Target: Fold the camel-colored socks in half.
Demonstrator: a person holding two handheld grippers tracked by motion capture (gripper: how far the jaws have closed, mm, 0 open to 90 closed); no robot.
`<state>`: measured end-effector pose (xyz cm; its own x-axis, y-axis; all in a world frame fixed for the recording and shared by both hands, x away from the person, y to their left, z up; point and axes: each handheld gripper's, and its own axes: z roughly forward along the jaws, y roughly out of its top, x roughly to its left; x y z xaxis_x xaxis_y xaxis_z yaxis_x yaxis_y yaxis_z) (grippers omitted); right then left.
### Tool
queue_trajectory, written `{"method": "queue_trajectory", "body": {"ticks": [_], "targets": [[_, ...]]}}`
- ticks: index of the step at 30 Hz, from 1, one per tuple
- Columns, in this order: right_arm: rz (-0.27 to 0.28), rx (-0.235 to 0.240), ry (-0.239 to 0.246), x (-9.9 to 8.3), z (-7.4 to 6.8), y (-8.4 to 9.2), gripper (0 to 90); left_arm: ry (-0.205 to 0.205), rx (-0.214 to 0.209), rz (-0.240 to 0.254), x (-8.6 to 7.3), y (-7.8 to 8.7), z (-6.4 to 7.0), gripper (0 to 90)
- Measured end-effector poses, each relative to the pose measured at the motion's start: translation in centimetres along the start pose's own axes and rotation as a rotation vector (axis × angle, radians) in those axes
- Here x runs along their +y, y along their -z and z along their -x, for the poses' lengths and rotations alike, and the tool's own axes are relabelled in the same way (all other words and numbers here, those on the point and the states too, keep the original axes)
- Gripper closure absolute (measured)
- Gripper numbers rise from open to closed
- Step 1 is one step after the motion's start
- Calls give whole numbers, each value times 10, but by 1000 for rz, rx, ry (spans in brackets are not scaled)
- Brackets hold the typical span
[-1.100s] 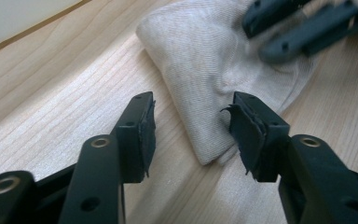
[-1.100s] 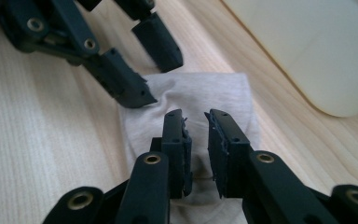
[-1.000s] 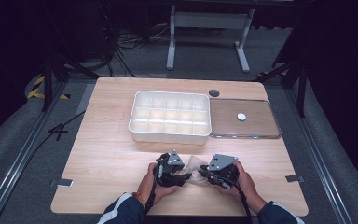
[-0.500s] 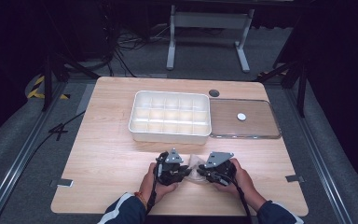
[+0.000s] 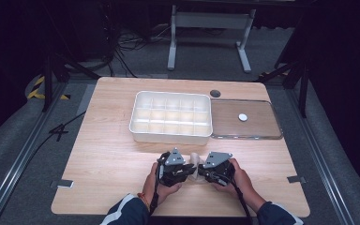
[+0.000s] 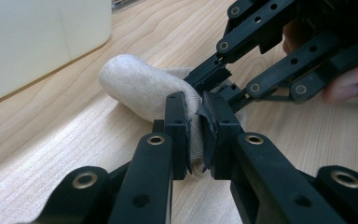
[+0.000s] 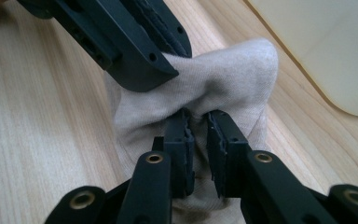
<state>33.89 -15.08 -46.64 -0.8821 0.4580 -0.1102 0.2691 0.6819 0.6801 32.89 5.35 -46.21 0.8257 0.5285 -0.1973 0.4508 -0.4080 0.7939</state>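
From the high view, we saw a person's two hands near the front edge of the desk (image 5: pixel 103 154), each holding a claw, the tips pointing toward each other. Between the left claw (image 5: pixel 191 168) and the right claw (image 5: pixel 199 170) lay a small beige sock (image 5: pixel 195 161), a pale bundle just in front of the white divided tray (image 5: pixel 171 117). A clear lid (image 5: pixel 262 119) sat beside the tray, well apart from the hands. Both hands were equally near the sock; from here it was too small for us to read its shape or how it was held.

In the left gripper view, the left claw (image 6: pixel 196 140) was clamped on a fold of the sock (image 6: pixel 140 88); its jaws had just been closing and the cloth sat pinched between the pads. The sock's rounded, rolled body ran away up and to the left toward the tray wall (image 6: pixel 37 42). The right claw (image 6: pixel 216 86) came in from the upper right and met the cloth just beyond. How the far end of the sock finished was hidden behind its own bulge.

In the right gripper view, the right claw (image 7: pixel 198 140) was also closed on a bunched fold of the sock (image 7: pixel 233 79), cloth gathered between its pads. The left claw (image 7: pixel 172 65) entered from the upper left, biting the fabric just beyond. The sock stretched between the two grips, so we judged that any coming pull would run along the line between the claws. The sock's lower end was cut off behind the jaws
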Motion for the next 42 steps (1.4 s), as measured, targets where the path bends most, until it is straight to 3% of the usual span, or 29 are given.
{"method": "queue_trajectory", "body": {"ticks": [9, 10, 11, 12, 13, 15, 18, 20, 26, 29, 33, 42], "targets": [[31, 0, 0, 1, -3, -4, 752, -5, 10, -2, 1, 2, -1, 814], [43, -1, -14, 0, -1, -2, 657, -3, 7, 0, 1, 3, -2, 817], [43, -1, -14, 0, -1, -2, 657, -3, 7, 0, 1, 3, -2, 818], [49, 4, -19, 0, 0, -1, 599, -3, 11, 1, 1, 4, -3, 818], [73, 43, -46, -2, 6, 6, 569, -9, 10, -4, 1, 5, -3, 823], [83, 39, -53, -3, 7, 10, 571, -11, 14, -7, 1, 6, -4, 823], [130, 29, -91, -7, 16, 30, 634, -3, 14, -6, 1, 7, -4, 824], [120, 16, -103, -10, 21, 36, 682, -4, 11, -5, 1, 6, -5, 824], [11, 25, -86, -18, 18, 16, 733, -27, 17, -13, 4, 5, -1, 820], [12, 23, -88, -18, 17, 15, 744, -33, 17, -14, 5, 3, 2, 819], [7, -3, -82, -17, 13, 13, 757, -70, 26, -13, 8, 0, 10, 813], [13, -24, -78, -18, 9, 12, 778, -82, 10, -17, 7, -13, 18, 804]]}}
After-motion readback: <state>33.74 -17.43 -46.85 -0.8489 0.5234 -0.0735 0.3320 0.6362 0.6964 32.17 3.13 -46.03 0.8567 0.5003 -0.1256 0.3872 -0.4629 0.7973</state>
